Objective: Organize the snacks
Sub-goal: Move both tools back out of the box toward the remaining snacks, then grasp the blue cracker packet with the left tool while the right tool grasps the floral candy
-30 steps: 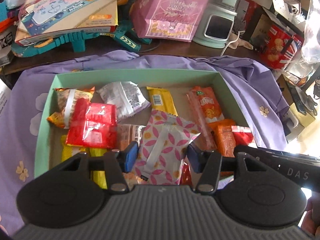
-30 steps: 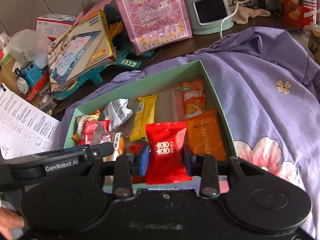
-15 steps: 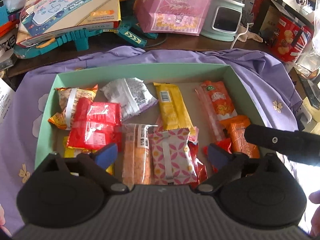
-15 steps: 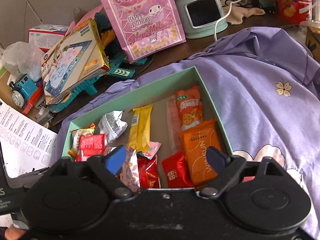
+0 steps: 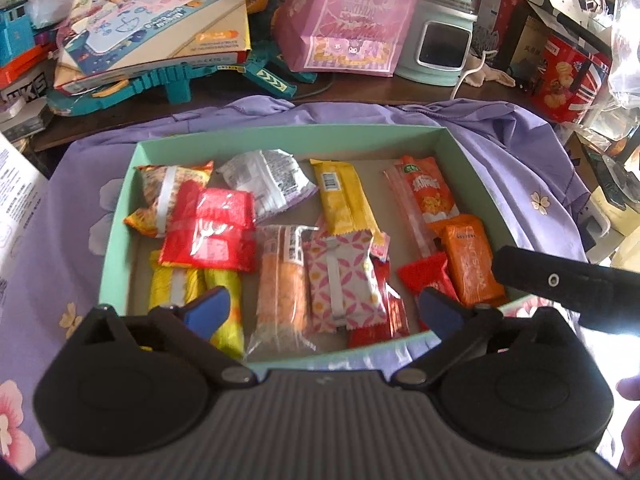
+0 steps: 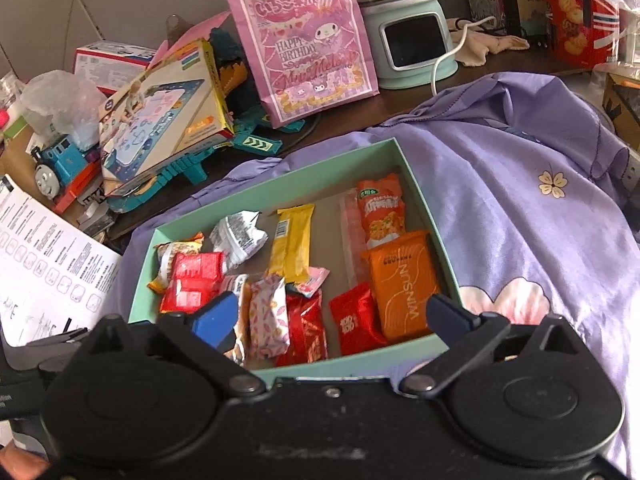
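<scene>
1. While both pairs of blue-tipped fingers stand spread wide with nothing between them, the left gripper (image 5: 322,310) hangs over the near edge of the green box (image 5: 280,136) and the right gripper (image 6: 332,316) does the same from the other side, so neither tool has hold of any snack.
2. Just ahead of the left fingers the pink patterned packet (image 5: 344,280) lies partly over a red wrapper and against the clear orange packet (image 5: 282,284); a careless pinch there could, I think, drag two or three up together.
3. Near the right fingers the small red packet (image 6: 354,324) sits tight against the orange WINSUN packet (image 6: 404,284), close by the box wall, and a finger coming down could catch the cardboard rim and shove the whole box.
4. Glossy film looks slippery, so a light grip may let a packet slide out.
5. Under the box the purple cloth (image 6: 520,208) is loose and rumpled, which might let the box skate.
6. Round about, the pink gift bag (image 6: 308,40) and toy boxes crowd the table, leaving little room to swing wide.
</scene>
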The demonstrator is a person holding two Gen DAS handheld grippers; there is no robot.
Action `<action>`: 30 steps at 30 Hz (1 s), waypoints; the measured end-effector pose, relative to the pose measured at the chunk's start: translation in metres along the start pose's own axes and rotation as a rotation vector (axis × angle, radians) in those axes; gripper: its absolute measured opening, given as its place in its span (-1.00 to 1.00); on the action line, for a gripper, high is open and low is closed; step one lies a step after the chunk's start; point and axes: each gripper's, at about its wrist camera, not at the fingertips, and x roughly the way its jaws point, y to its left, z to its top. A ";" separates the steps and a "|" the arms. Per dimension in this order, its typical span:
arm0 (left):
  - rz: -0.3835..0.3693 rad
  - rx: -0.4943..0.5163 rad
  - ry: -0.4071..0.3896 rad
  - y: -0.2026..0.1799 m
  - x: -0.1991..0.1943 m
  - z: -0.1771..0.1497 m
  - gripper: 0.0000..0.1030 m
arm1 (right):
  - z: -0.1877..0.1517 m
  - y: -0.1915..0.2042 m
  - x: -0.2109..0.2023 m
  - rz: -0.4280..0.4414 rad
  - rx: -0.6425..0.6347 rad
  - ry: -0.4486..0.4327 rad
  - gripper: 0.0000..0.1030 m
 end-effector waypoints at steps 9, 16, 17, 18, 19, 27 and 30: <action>-0.005 -0.005 0.023 0.010 -0.026 -0.049 1.00 | -0.041 -0.006 -0.025 -0.016 -0.024 0.041 1.00; 0.015 -0.026 0.074 0.023 -0.027 -0.081 1.00 | -0.080 -0.012 -0.030 -0.032 -0.030 0.103 1.00; 0.017 -0.027 0.078 0.024 -0.027 -0.085 1.00 | -0.086 -0.011 -0.030 -0.034 -0.034 0.110 1.00; 0.019 -0.029 0.083 0.025 -0.026 -0.089 1.00 | -0.089 -0.011 -0.030 -0.036 -0.040 0.116 1.00; 0.021 -0.031 0.087 0.025 -0.026 -0.091 1.00 | -0.094 -0.010 -0.030 -0.039 -0.046 0.122 1.00; 0.019 -0.041 0.125 0.027 -0.020 -0.113 1.00 | -0.122 0.006 -0.027 -0.034 -0.148 0.168 1.00; 0.020 -0.046 0.143 0.027 -0.016 -0.122 1.00 | -0.133 0.009 -0.025 -0.045 -0.185 0.186 1.00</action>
